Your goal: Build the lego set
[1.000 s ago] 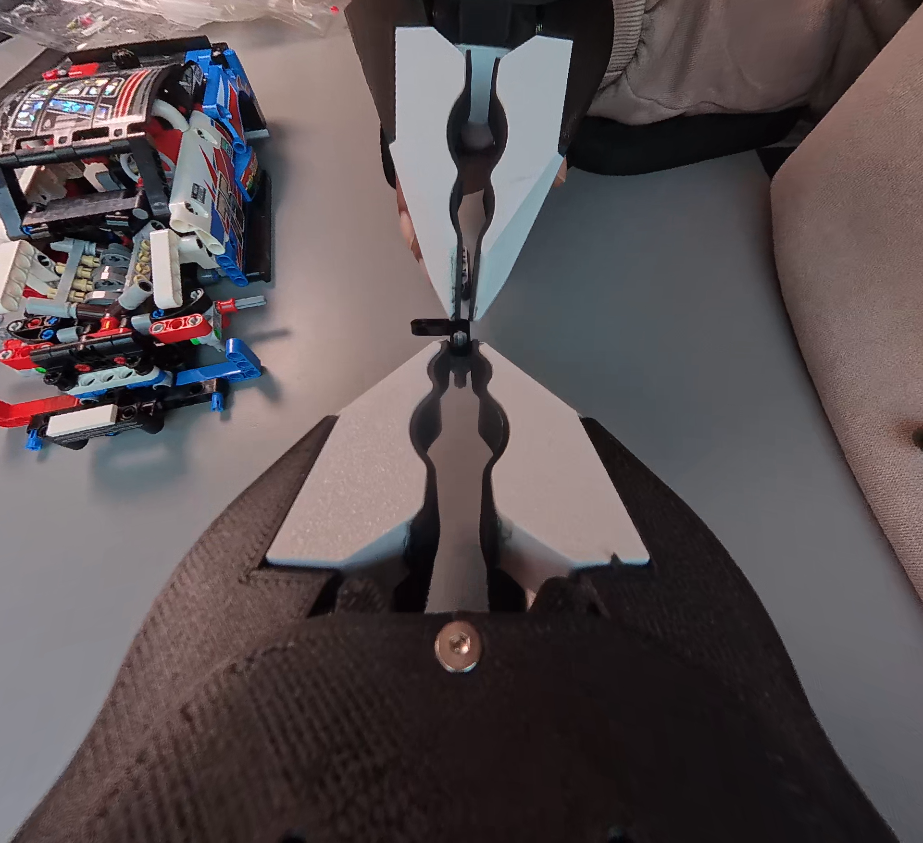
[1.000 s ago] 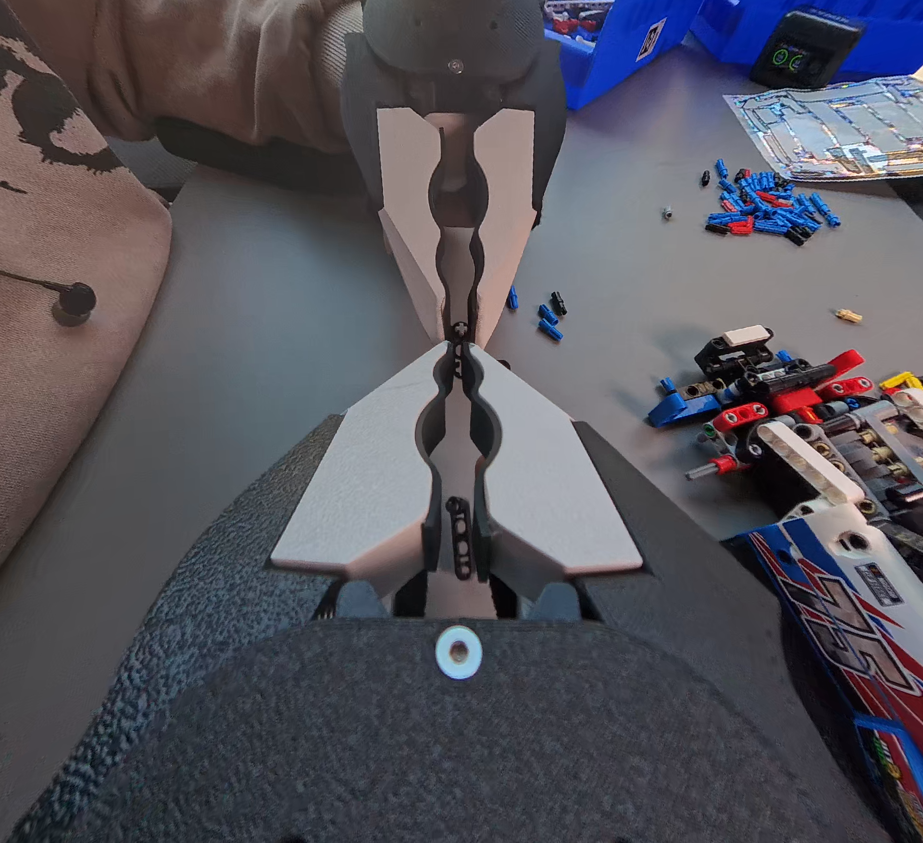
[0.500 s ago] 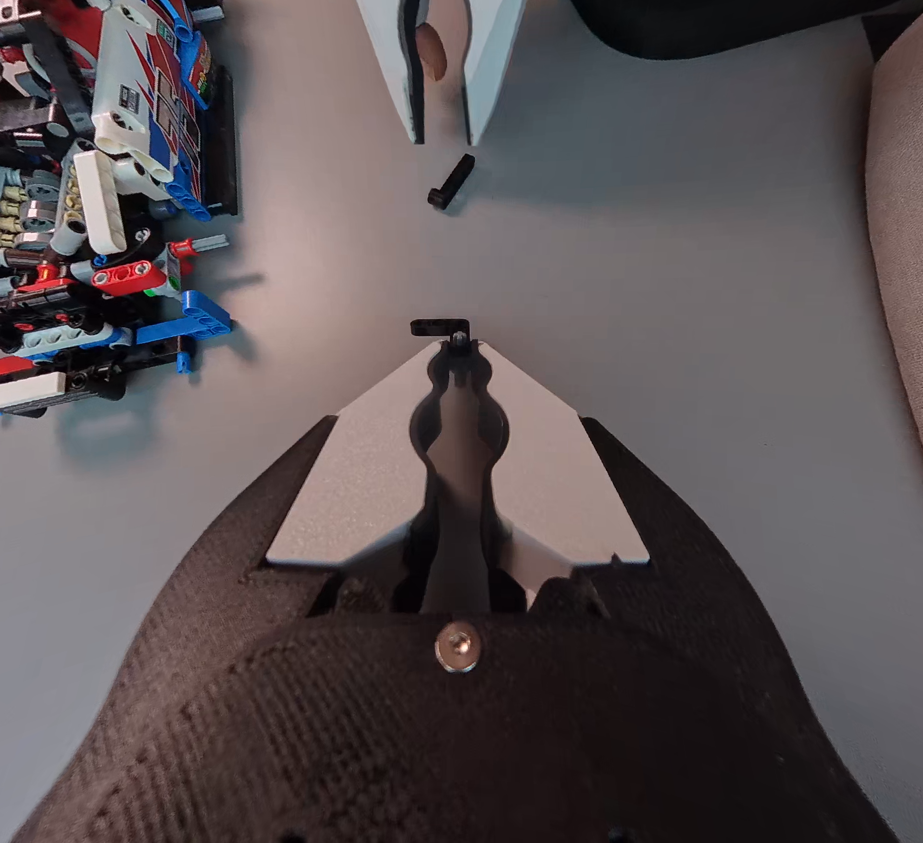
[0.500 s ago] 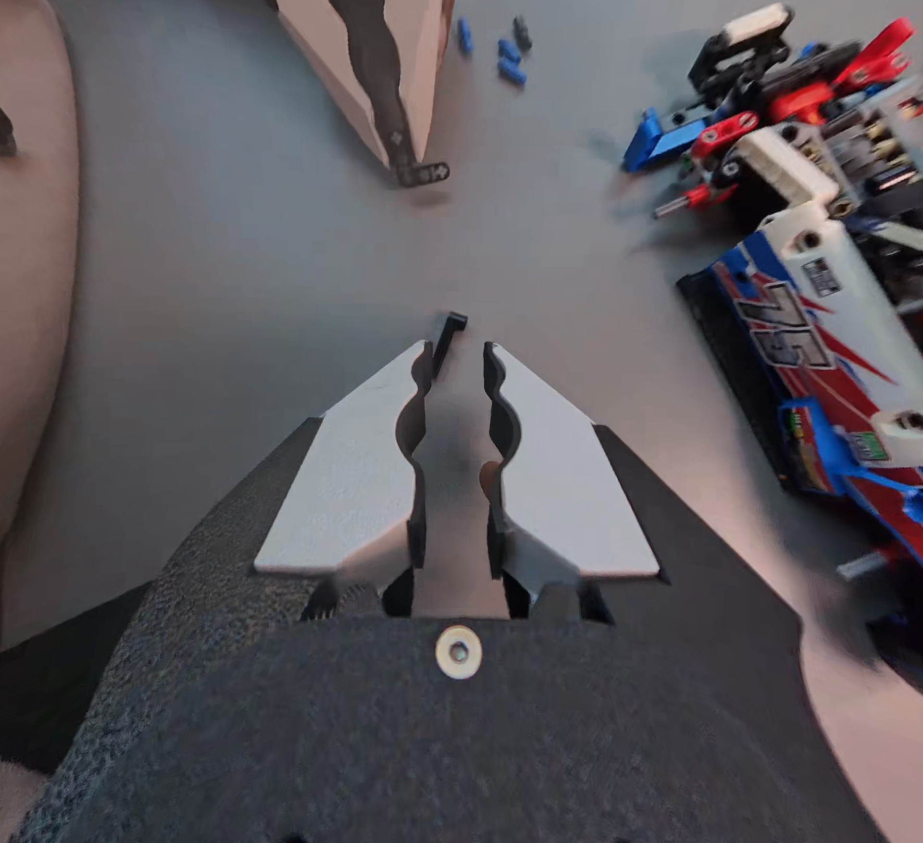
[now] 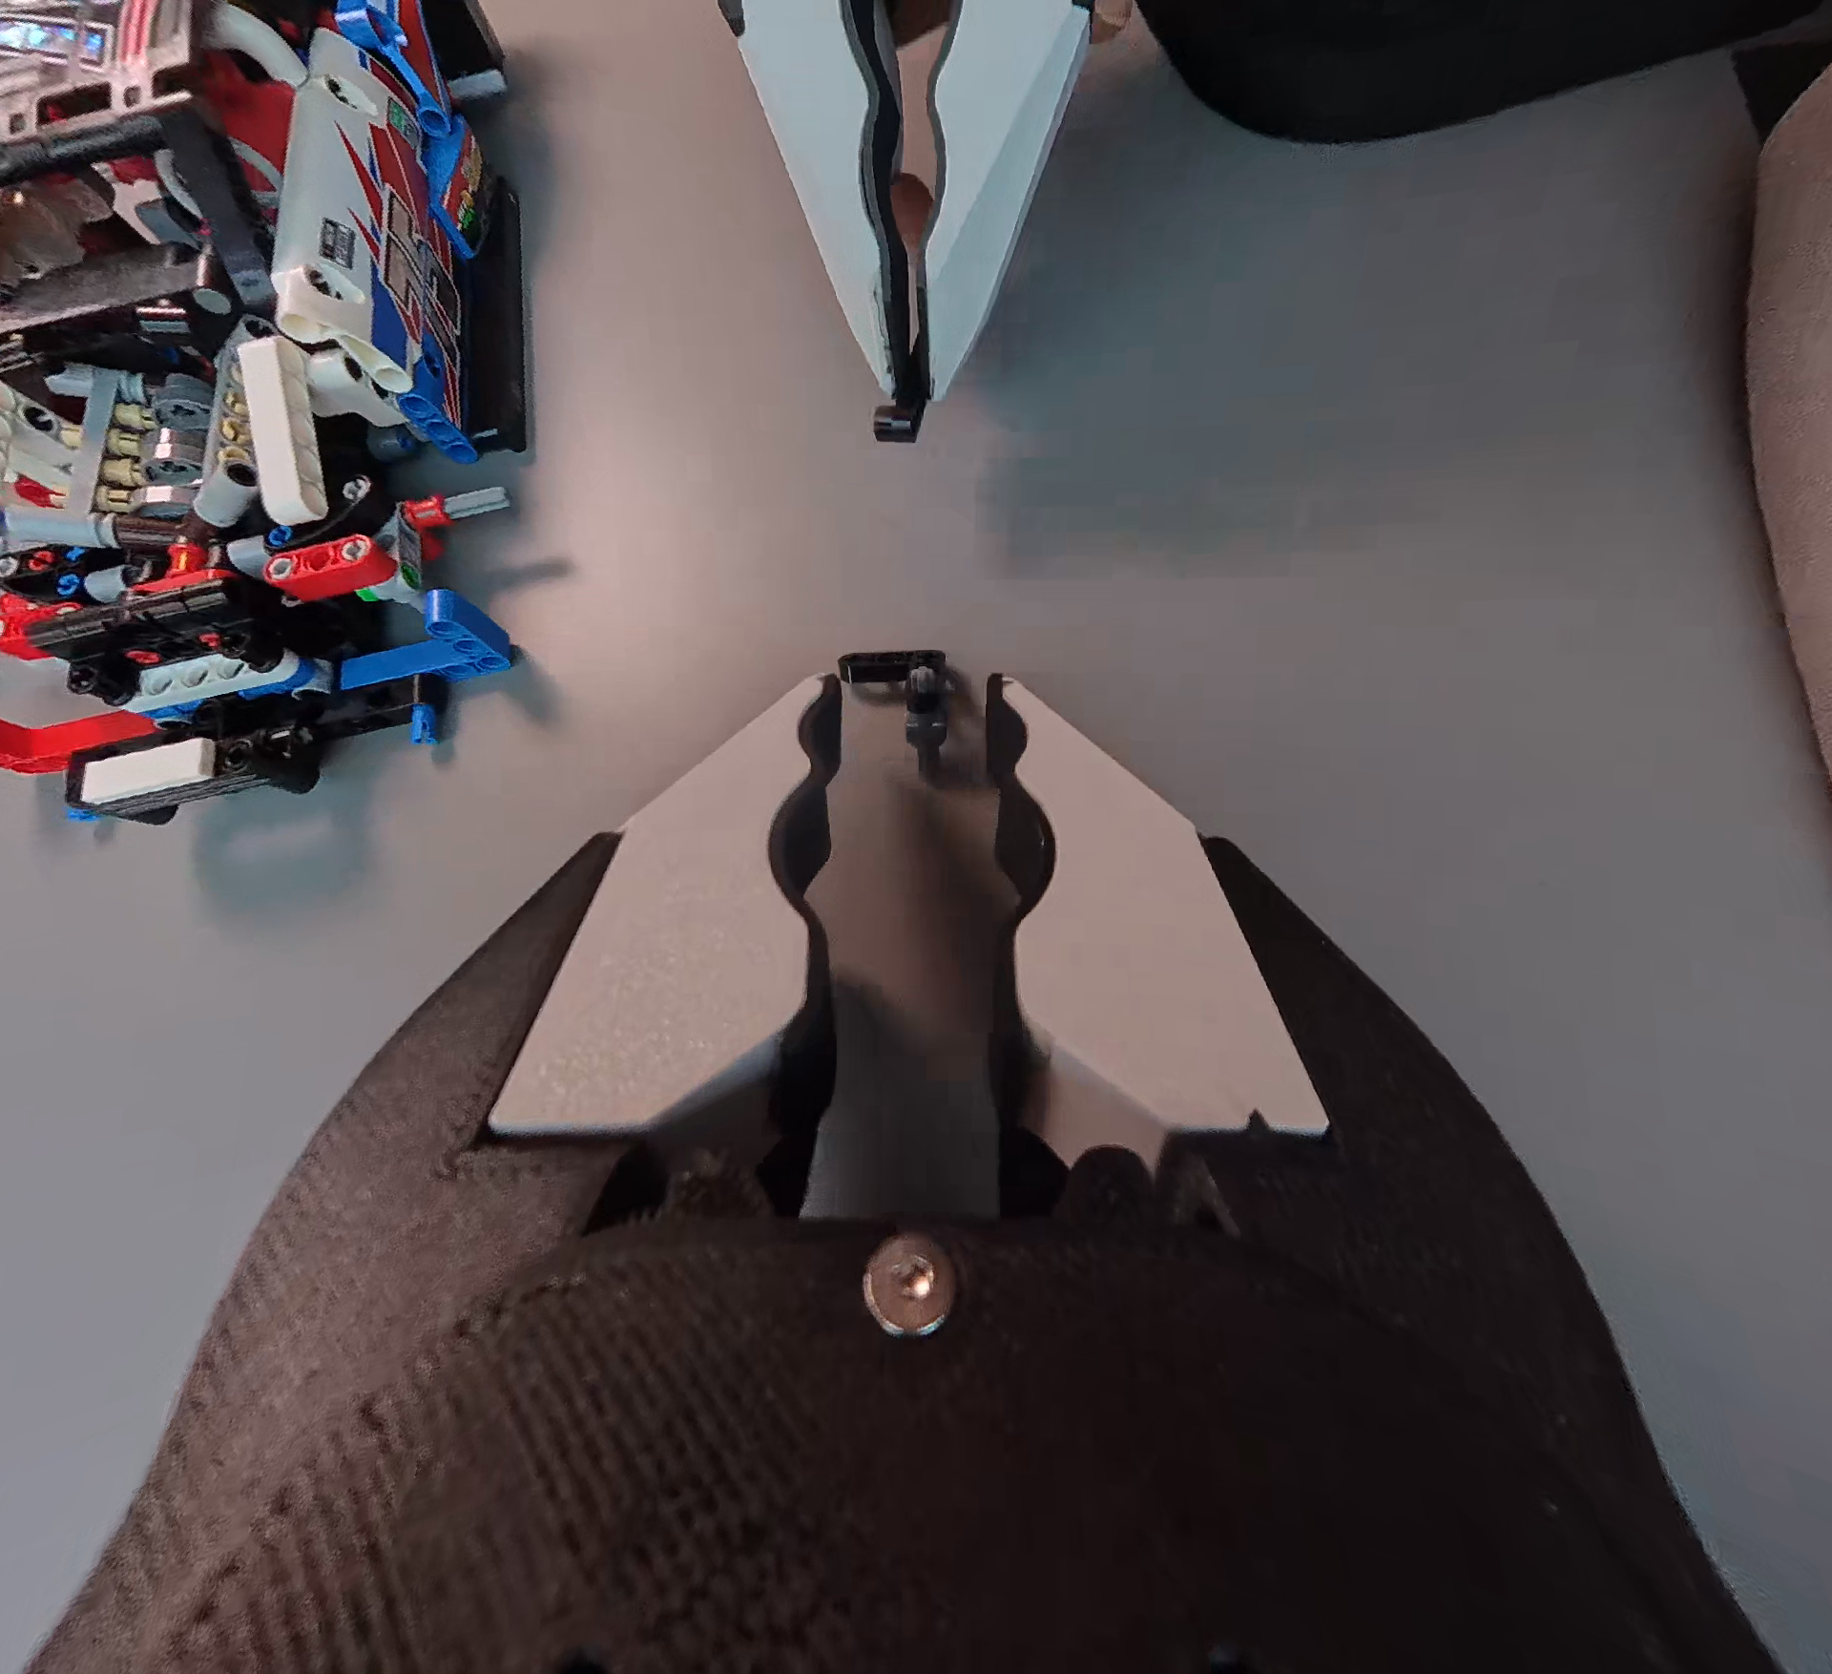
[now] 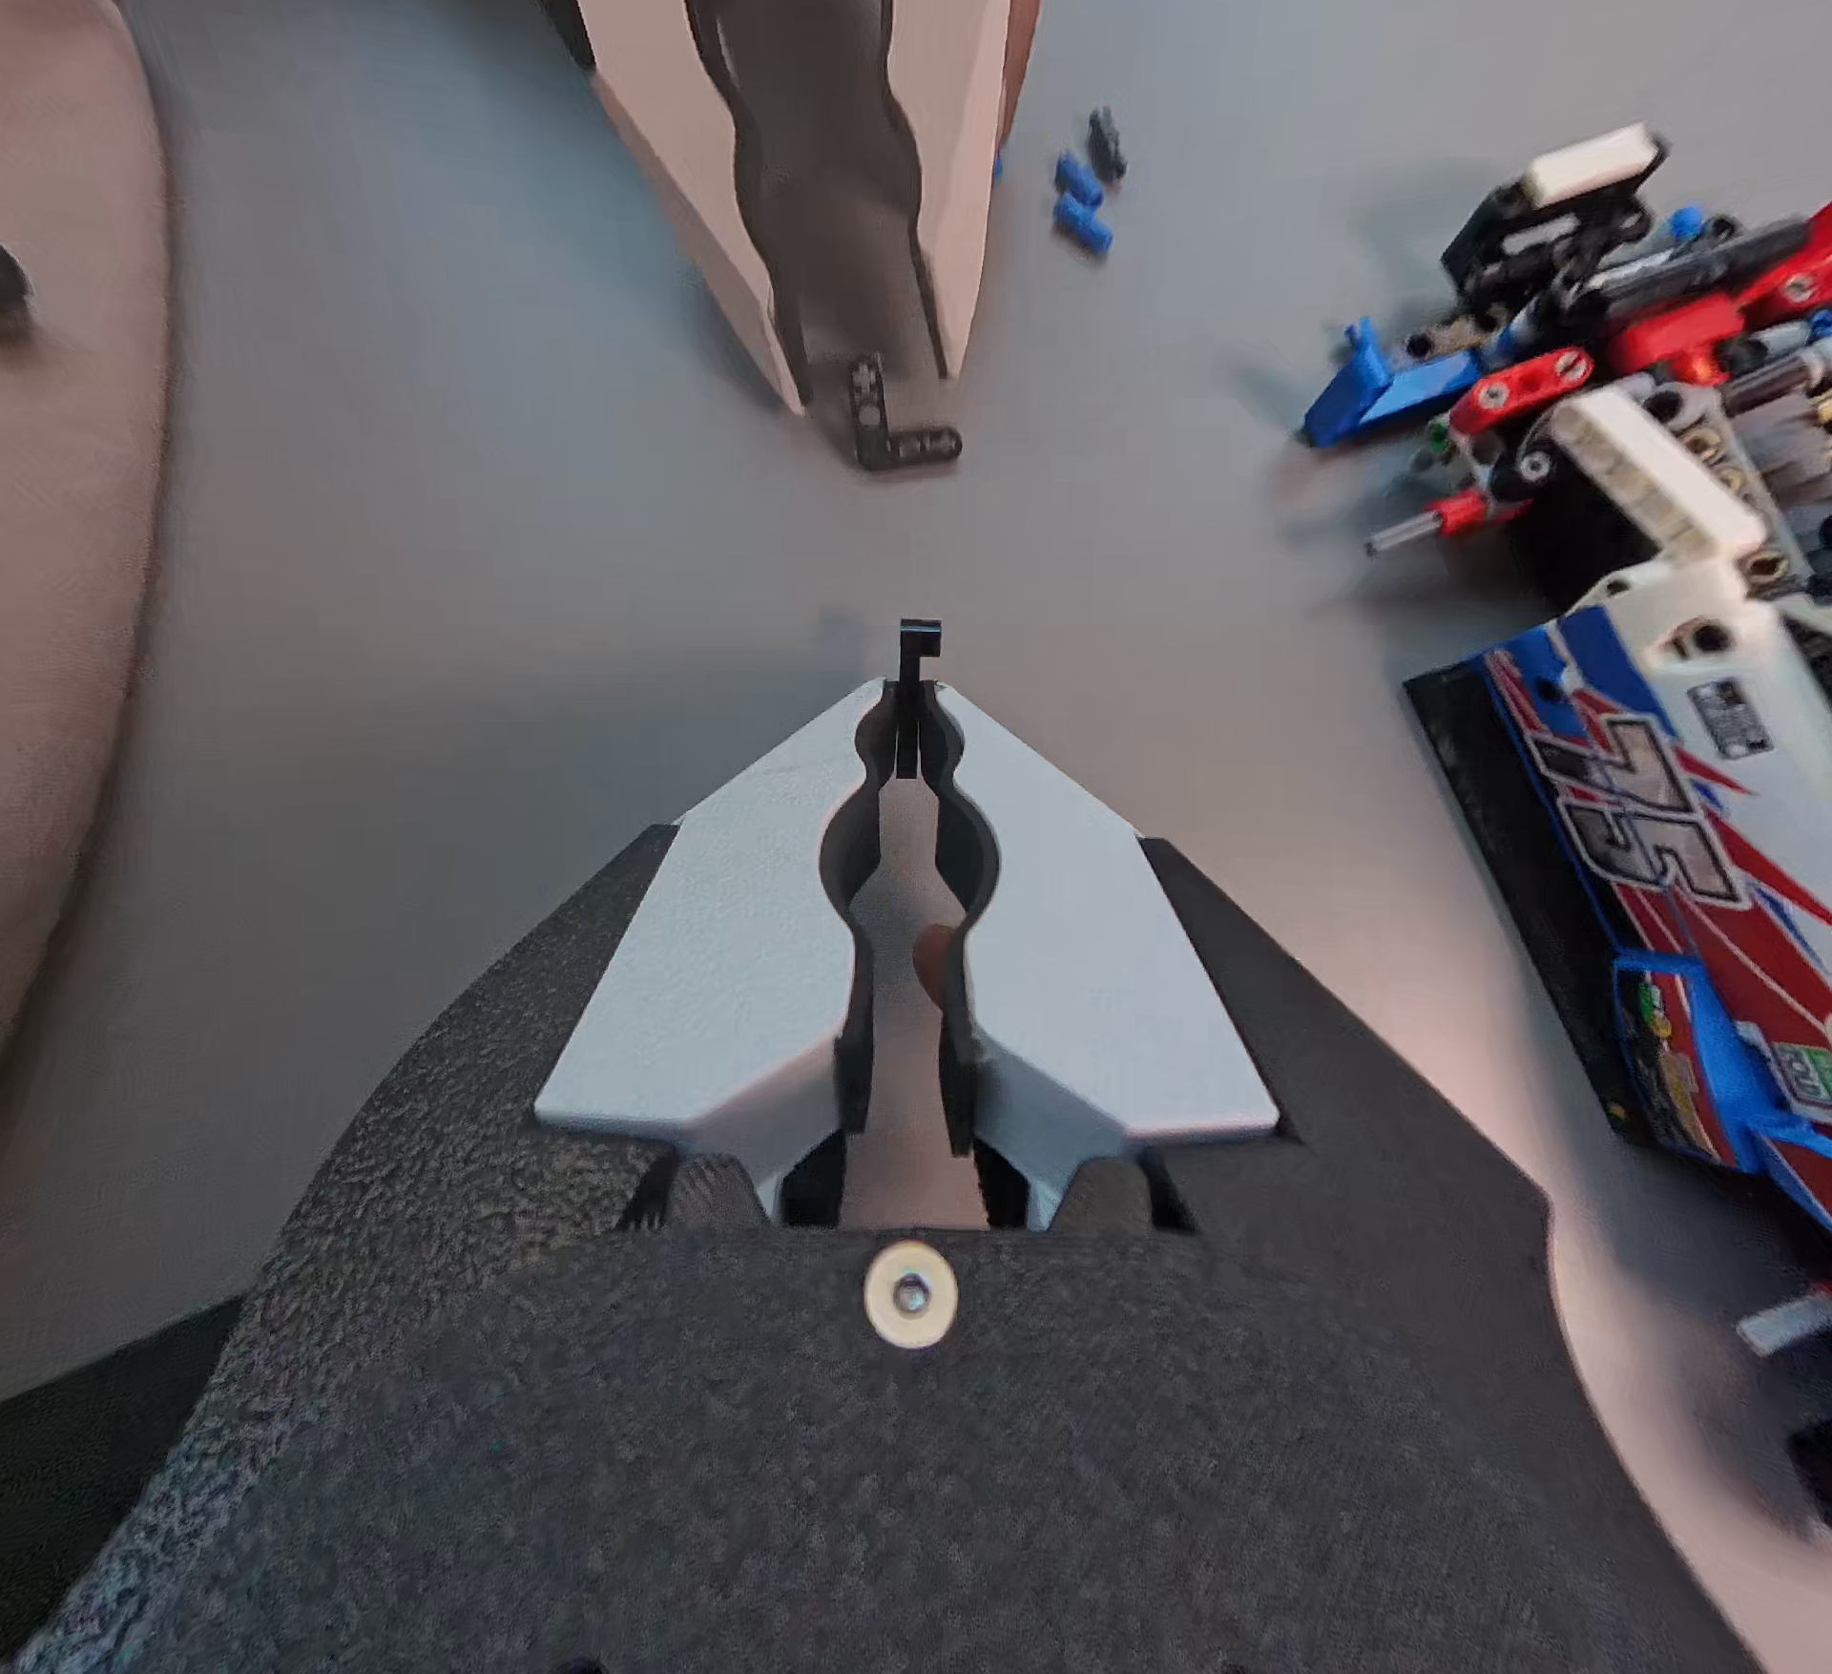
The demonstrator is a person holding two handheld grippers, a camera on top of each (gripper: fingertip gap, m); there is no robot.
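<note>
Grey table [image 5: 1388, 734]: two claws, two black pieces, one car [image 5: 297, 288].

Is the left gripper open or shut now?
Open. In the left wrist view, the left gripper shows a wide gap between its fingertips, and the black L-shaped piece lies at the tips, unclamped.

Bare table [image 5: 1289, 635] btwn grippers; car [image 5: 297, 238] left.

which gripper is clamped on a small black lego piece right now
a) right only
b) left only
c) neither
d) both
a: the right gripper has its tips pinched on a thin black piece, while the left gripper stands open with the black L-shaped beam lying loose at its tips.
</note>
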